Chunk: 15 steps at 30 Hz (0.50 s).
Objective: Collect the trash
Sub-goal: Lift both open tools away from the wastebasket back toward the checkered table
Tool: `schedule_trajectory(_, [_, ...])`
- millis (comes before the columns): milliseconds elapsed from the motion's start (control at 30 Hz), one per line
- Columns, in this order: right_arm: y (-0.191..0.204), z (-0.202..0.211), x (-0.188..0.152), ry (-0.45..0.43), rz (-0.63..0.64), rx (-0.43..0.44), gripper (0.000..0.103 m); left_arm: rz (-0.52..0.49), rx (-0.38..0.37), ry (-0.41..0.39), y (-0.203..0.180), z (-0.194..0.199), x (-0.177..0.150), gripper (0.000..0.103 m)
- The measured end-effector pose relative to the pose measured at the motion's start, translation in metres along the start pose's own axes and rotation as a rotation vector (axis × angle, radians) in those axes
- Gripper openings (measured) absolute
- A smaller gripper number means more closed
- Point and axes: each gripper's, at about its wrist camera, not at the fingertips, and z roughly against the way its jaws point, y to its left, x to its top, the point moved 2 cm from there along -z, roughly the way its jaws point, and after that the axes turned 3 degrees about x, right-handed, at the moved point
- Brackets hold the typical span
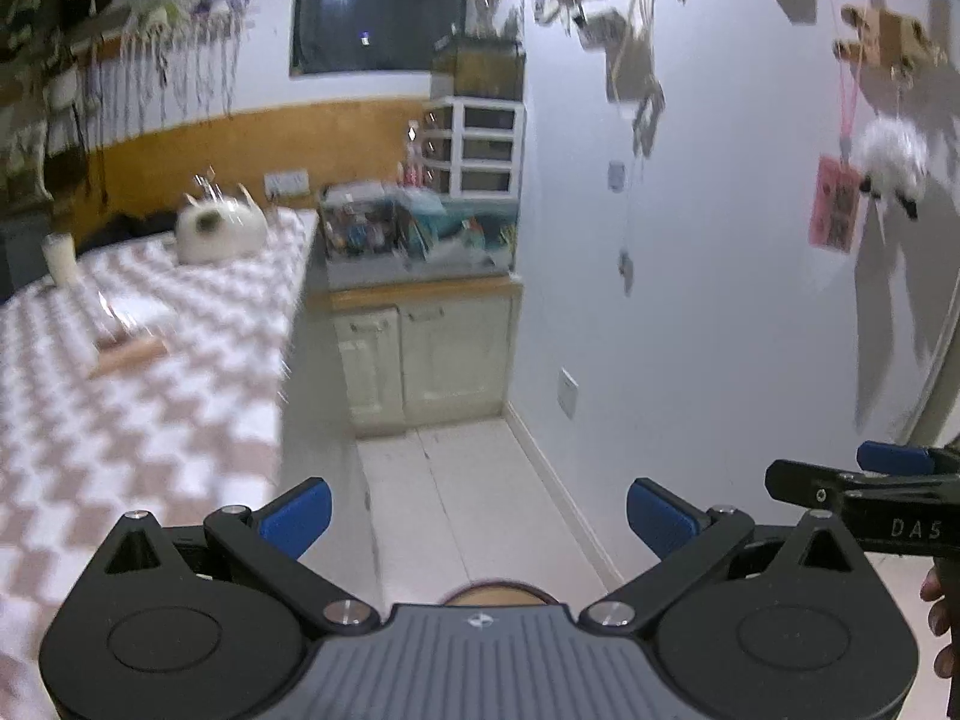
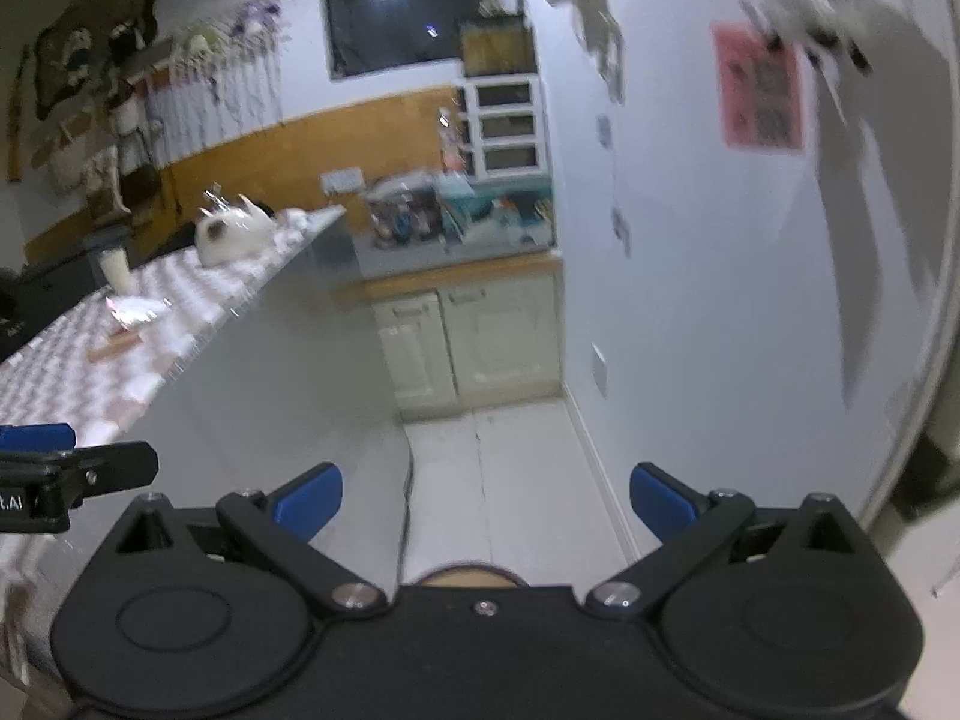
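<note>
Both my grippers, left [image 1: 478, 513] and right [image 2: 486, 504], gape empty.
Checkered table [image 1: 150, 420] left of them; bare floor [image 1: 468, 480] runs along its edge to the cabinet [image 1: 426, 360].

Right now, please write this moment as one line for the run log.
phase: approach | left gripper: open, empty | right gripper: open, empty | checked table: crumpled wrapper not yet picked
</note>
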Motion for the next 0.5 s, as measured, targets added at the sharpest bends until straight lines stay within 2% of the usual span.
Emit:
schedule_trajectory(233, [0.052, -0.003, 0.047, -0.058, 0.038, 0.1, 0.103, -0.021, 0.065, -0.072, 0.05, 0.024, 0.036, 0.103])
schedule_trajectory(500, [0.118, -0.028, 0.091, -0.075, 0.084, 0.212, 0.103, 0.002, 0.145, -0.087, 0.124, 0.025, 0.067, 0.103])
